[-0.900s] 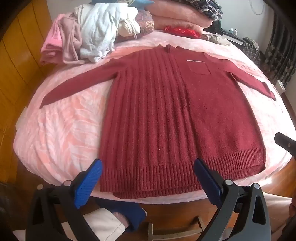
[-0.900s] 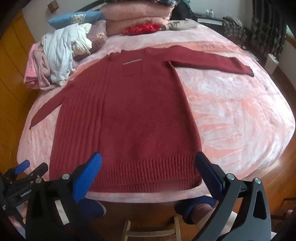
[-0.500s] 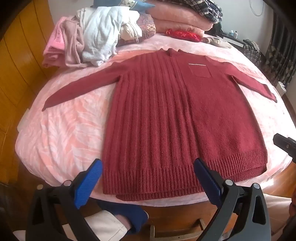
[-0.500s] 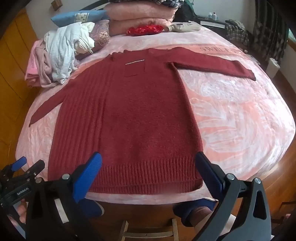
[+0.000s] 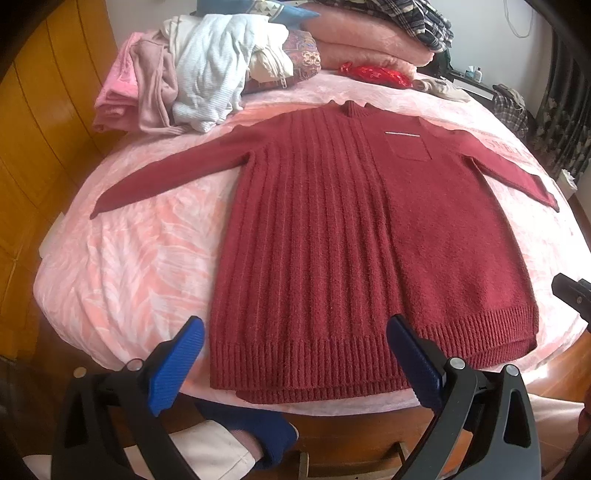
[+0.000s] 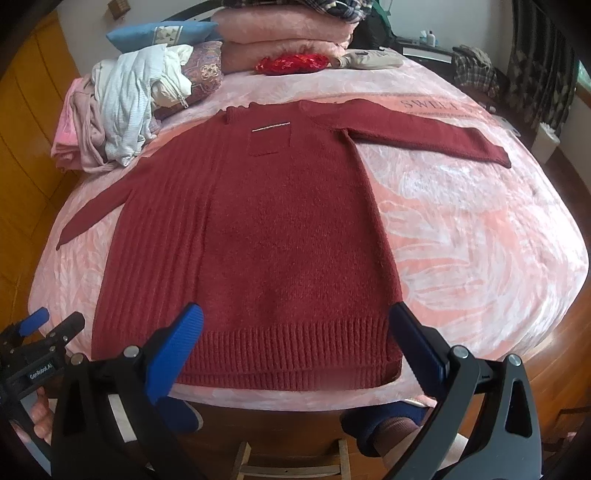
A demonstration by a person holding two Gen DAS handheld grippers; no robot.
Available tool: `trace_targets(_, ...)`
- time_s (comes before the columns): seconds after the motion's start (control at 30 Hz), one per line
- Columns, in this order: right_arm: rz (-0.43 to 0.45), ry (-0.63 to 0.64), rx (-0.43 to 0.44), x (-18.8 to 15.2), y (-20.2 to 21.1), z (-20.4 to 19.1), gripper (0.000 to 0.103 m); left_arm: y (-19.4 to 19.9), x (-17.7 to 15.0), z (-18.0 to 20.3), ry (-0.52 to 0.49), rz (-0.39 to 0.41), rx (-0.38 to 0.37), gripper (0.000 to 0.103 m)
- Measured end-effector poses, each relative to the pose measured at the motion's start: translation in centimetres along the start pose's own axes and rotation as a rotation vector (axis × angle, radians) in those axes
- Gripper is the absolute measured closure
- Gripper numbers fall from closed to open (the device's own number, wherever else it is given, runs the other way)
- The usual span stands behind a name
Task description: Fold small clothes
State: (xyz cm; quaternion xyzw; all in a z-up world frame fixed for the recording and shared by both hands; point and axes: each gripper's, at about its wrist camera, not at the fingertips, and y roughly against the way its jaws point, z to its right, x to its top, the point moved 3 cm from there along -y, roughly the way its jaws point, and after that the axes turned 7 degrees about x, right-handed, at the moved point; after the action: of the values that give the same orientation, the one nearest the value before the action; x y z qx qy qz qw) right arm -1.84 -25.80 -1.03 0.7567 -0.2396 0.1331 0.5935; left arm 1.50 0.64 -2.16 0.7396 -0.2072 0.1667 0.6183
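My left gripper [image 5: 295, 363] has its jaws wide apart and holds nothing; it hangs above the near hem of the red sweater [image 5: 354, 236], toward the ribbed half. My right gripper [image 6: 295, 349] is the same, jaws wide, empty, over the hem on the plain half. Neither one touches the cloth as far as I can judge.

The sweater lies flat and face up on the bed [image 5: 129, 258], on a pink patterned cover. The body is smooth, the hem is at the near edge of the bed, and the collar points away from me. Both sleeves are stretched out to the sides, the left sleeve [image 5: 166, 177] toward the wooden wall and the right sleeve [image 6: 417, 133] toward the window side. A small chest pocket [image 6: 269, 142] with a pale strip is visible.

I judge that only the spreading is done. No fold is made yet: the sleeves must still come in over the body, and then the body must be folded.

At the far side there is a pile of clothes [image 5: 192, 74], probably waiting, and stacked pink blankets [image 6: 284, 33]. I cannot say how many garments the pile contains. The back layer of the sweater shows only as a thin edge under the hem. In the left view only a small black tip of my right gripper enters at the frame edge.
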Motion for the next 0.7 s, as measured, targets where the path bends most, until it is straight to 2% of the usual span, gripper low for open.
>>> trace_targets(0.7,-0.026,0.044,-0.020,-0.30,-0.44,-0.12,0.003,0.03,-0.03,-0.02,0.002,0.003,0.004,0.004)
